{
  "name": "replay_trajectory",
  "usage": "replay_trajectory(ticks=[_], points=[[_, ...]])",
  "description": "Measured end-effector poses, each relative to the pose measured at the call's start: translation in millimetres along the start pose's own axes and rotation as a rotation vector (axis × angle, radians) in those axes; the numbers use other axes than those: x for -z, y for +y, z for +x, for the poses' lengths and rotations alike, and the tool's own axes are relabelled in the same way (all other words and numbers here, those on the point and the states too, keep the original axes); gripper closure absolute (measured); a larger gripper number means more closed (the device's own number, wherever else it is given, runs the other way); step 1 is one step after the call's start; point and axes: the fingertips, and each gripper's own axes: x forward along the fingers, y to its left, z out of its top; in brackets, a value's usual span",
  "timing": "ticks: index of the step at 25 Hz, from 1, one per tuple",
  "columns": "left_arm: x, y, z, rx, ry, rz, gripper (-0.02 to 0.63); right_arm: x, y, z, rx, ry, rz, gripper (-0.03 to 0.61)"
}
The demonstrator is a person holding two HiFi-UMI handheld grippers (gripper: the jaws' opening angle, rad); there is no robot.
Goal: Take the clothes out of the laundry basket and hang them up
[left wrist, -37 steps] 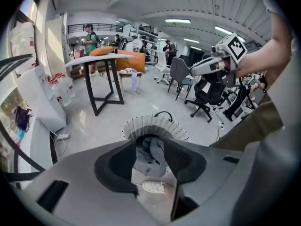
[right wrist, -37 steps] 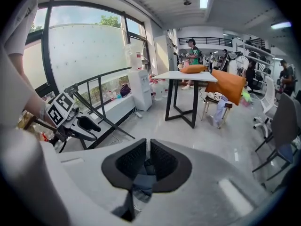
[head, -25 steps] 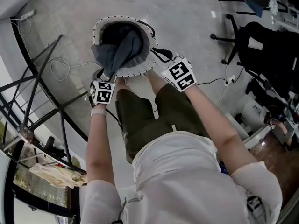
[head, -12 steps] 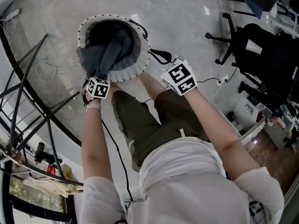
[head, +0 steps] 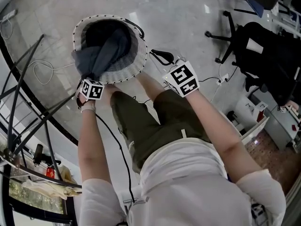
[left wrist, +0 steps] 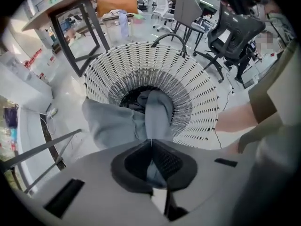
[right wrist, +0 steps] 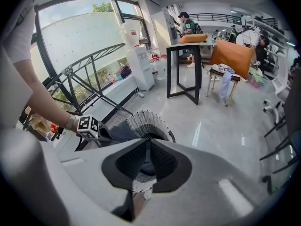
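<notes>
A white woven laundry basket [head: 123, 69] stands on the floor in front of me. A grey garment [head: 101, 55] hangs out over its near left rim. My left gripper [left wrist: 150, 142] points straight down at that rim; its jaws have just been closing and now pinch a fold of the grey garment [left wrist: 157, 114]. Its marker cube [head: 91, 89] sits just below the rim in the head view. My right gripper [right wrist: 148, 145] is at the basket's near right side, shut on a strip of the woven rim [right wrist: 141, 187]. Darker clothes lie deeper in the basket.
A black metal rack [head: 28, 107] runs along the left, with a white cable [head: 40, 69] on the floor beside it. Black office chairs [head: 263, 51] stand at the right. Beyond the basket are a black table [right wrist: 186, 69] and a water dispenser [right wrist: 141, 65].
My left gripper has dropped down to the garment at the basket's near left rim and closed on it. The right gripper has stayed at the near right rim.
</notes>
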Motion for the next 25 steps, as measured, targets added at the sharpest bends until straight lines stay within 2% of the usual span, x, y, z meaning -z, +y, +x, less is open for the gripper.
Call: replay_trajectory(ticks=[9, 13, 20, 22, 25], points=[[5.6, -30.3, -21.8, 0.14, 0.001, -0.067, 0.612, -0.4, 4.0, -7.6, -0.005, -0.019, -0.002, 0.546], [31.0, -39.4, -27.5, 0.124, 0.023, -0.053, 0.612, -3.1, 10.1, -9.1, -0.01, -0.026, -0.011, 0.546], [38.8, -44.0, -26.9, 0.074, -0.063, -0.103, 0.609, 0.5, 16.1, -4.1, -0.014, -0.005, -0.021, 0.546], [36.4, -48.2, -27.7, 0.082, -0.081, -0.108, 0.521, 1.0, 19.3, -2.0, -0.018, 0.002, -0.025, 0.546], [40.5, -48.9, -31.5, 0.061, -0.087, -0.108, 0.448, -1.2, 25.2, 0.9, -0.027, 0.008, -0.033, 0.546]])
